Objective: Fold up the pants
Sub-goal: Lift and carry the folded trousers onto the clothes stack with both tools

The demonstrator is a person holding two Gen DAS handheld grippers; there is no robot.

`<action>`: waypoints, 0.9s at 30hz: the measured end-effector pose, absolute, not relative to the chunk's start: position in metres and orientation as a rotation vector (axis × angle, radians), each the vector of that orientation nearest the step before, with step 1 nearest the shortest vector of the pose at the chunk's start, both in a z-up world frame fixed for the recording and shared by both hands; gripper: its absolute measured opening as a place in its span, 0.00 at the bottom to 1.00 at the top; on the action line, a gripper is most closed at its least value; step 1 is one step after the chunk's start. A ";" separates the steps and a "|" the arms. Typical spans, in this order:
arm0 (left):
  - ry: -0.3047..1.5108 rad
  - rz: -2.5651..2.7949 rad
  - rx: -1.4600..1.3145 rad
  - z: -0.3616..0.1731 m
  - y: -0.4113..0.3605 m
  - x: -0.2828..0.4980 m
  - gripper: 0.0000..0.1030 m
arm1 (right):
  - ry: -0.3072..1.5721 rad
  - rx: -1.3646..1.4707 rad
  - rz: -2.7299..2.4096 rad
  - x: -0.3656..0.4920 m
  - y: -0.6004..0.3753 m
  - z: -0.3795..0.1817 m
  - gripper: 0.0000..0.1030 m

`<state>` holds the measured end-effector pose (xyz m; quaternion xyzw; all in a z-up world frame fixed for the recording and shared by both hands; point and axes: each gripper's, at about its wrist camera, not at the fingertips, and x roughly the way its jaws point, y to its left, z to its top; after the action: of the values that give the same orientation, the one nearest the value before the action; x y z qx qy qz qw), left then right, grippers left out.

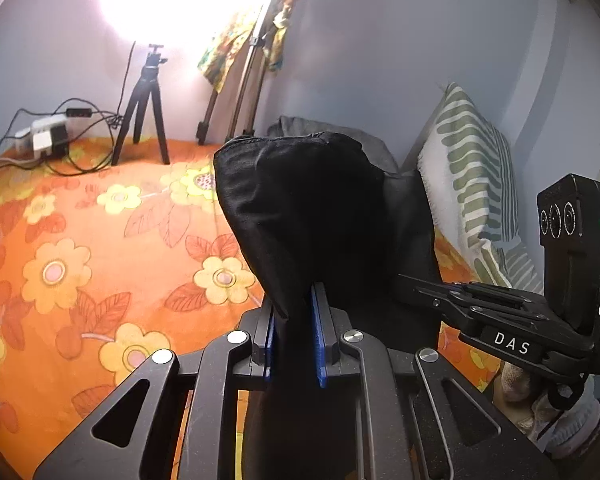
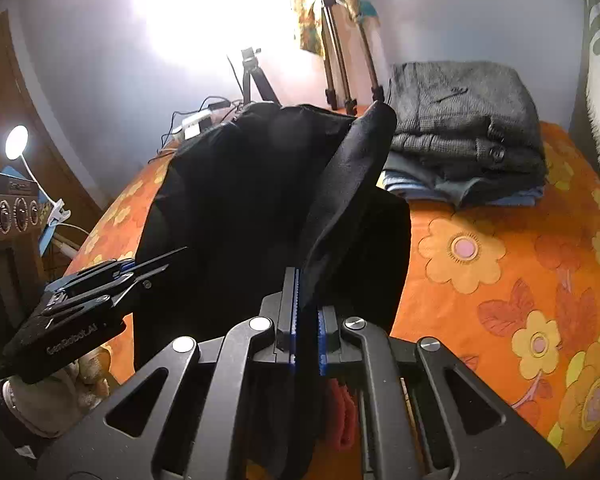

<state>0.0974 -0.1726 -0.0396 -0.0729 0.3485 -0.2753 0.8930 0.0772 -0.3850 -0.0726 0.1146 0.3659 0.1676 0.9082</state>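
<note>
- The left gripper (image 1: 294,312) is clenched on a bunched edge of the black soft-fabric pants (image 1: 300,200), which rise from its blue-padded jaws and droop forward.
- The right gripper (image 2: 305,312) is likewise clamped on another edge of the same pants, whose cloth stands up as a flap from its jaws.
- The pants hang lifted between the two tools above the orange flower-print bedspread (image 2: 499,260), running left to right, with slack cloth sagging between.
- Judged from this, the next move turns on that slack span: both grips are equally near, so laying it flat means lowering it forward.
- Farther back sits a stack of folded grey and blue clothes (image 2: 463,132); by the wall stands a black tripod (image 1: 144,108).
</note>
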 end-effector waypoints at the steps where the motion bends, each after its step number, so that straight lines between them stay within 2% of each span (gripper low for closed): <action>1: 0.722 -0.572 -0.152 -0.040 -0.173 0.098 0.12 | 0.753 0.238 0.343 0.078 -0.385 -0.072 0.08; 10: 0.725 -0.566 -0.179 -0.039 -0.168 0.101 0.11 | 0.732 0.226 0.334 0.073 -0.384 -0.065 0.08; 27: 0.586 -0.602 -0.194 0.019 -0.177 0.107 0.11 | 0.580 0.219 0.331 0.066 -0.398 -0.005 0.08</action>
<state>0.1069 -0.1773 0.0191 -0.0940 0.2840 -0.2919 0.9085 0.0665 -0.3977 -0.0049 0.1073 0.2843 0.1620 0.9388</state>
